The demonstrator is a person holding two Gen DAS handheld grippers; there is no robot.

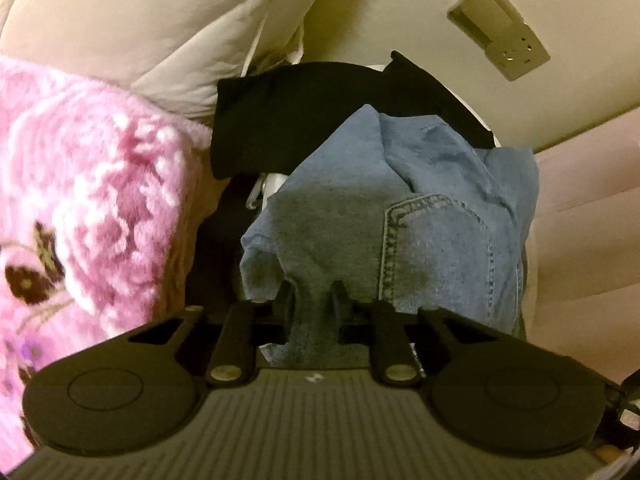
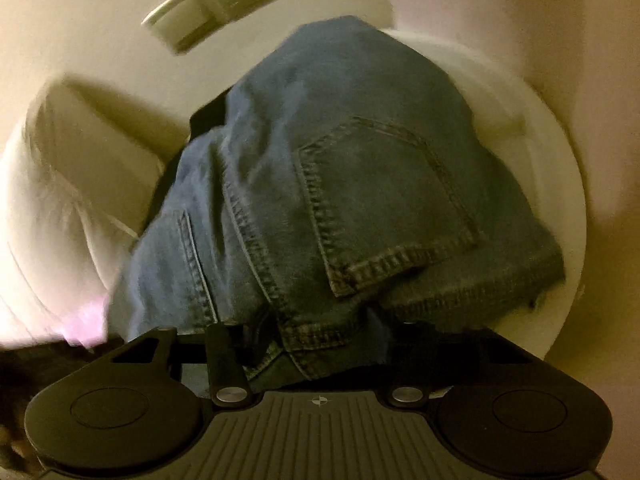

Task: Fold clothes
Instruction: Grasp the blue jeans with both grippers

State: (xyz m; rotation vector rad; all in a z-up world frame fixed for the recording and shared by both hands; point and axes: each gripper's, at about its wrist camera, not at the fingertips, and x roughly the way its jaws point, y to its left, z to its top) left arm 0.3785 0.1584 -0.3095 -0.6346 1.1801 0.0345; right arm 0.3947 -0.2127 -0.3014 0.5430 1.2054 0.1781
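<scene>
The left gripper (image 1: 313,300) is pinching a fold of the blue jeans (image 1: 400,208) heaped in the white basket (image 2: 552,152), while the right gripper's (image 2: 320,344) fingers are buried under denim, state unclear, so both should be lifting together, evenly.

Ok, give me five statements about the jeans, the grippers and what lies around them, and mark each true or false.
1. The left gripper is shut on a fold of the blue jeans. True.
2. The black garment lies on top of the jeans. False: it lies behind and partly under them.
3. A pink floral blanket lies beside the pile. True.
4. The jeans show a stitched back pocket. True.
5. The jeans are neatly folded flat. False: they sit bunched in a heap.
</scene>
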